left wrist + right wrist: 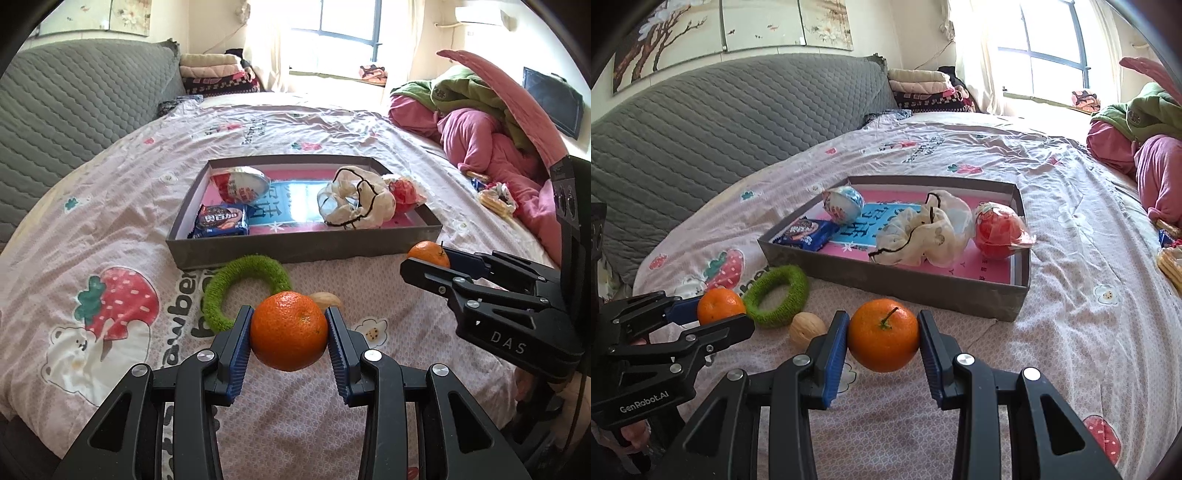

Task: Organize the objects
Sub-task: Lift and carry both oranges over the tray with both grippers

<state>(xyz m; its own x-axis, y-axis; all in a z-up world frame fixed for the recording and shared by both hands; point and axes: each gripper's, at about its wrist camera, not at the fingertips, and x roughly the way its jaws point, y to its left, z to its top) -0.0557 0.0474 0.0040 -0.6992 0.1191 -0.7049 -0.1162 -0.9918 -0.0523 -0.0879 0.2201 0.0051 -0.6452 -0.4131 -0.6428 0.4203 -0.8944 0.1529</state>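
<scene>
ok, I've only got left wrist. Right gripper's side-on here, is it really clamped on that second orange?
Observer: Yes, the right gripper is shut on the second orange, both pads against its sides.
Operator: Tan thing behind the first orange?
Observer: A whole walnut, on the sheet beside the green ring.
Operator: Behind the cloth bag?
Observer: A red wrapped ball by the tray's right wall.

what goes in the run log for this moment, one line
left tool: shut on orange | right tool: shut on stemmed orange | tray: no oranges | ring, walnut: on bed
</scene>
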